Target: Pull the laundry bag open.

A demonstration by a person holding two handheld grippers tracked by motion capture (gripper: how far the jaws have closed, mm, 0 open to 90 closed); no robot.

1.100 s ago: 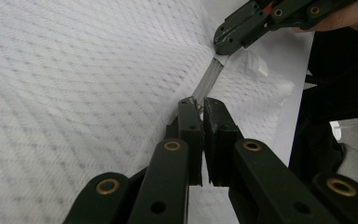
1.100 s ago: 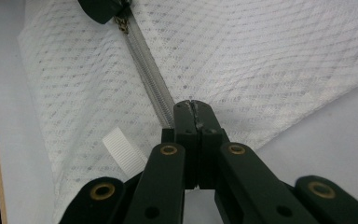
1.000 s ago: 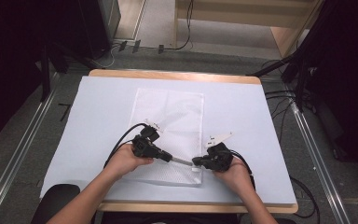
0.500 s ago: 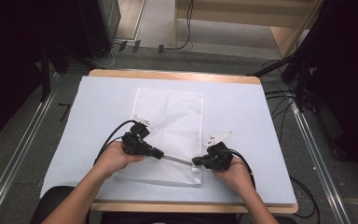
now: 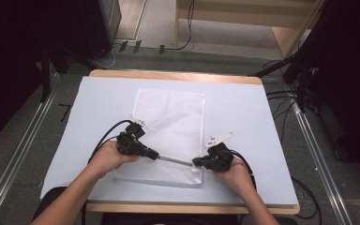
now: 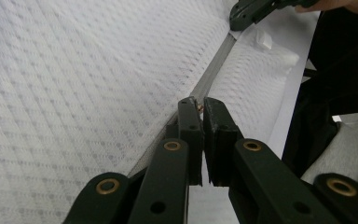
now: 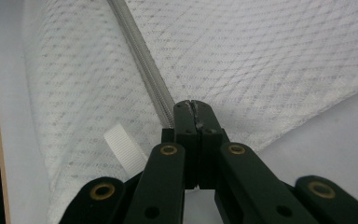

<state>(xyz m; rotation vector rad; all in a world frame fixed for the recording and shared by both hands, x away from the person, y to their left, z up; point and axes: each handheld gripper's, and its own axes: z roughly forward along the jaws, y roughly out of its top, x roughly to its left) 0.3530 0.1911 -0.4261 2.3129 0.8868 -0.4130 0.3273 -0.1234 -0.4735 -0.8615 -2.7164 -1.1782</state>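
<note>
A white mesh bag (image 5: 173, 117) lies flat on the light sheet (image 5: 243, 117), with its grey zipper (image 5: 174, 160) running along the near end. My left gripper (image 5: 155, 155) points right along the zipper. In the left gripper view my left gripper (image 6: 198, 105) is shut on the small zipper pull (image 6: 196, 107), and the zipper (image 6: 212, 70) runs off toward the other gripper (image 6: 249, 9). My right gripper (image 5: 195, 162) points left, and in the right gripper view my right gripper (image 7: 196, 106) is shut on the bag's fabric at the end of the zipper (image 7: 140, 51).
A white strap loop (image 7: 123, 147) sticks out of the bag beside my right jaws. The sheet covers a wooden table (image 5: 178, 75) whose edges show at the front and back. Metal rails (image 5: 21, 154) run along both sides, and cables (image 5: 281, 101) lie at the right.
My left hand has slid to the left with the zipper pull, so a longer stretch of zipper shows between the two grippers. The right hand has kept still.
</note>
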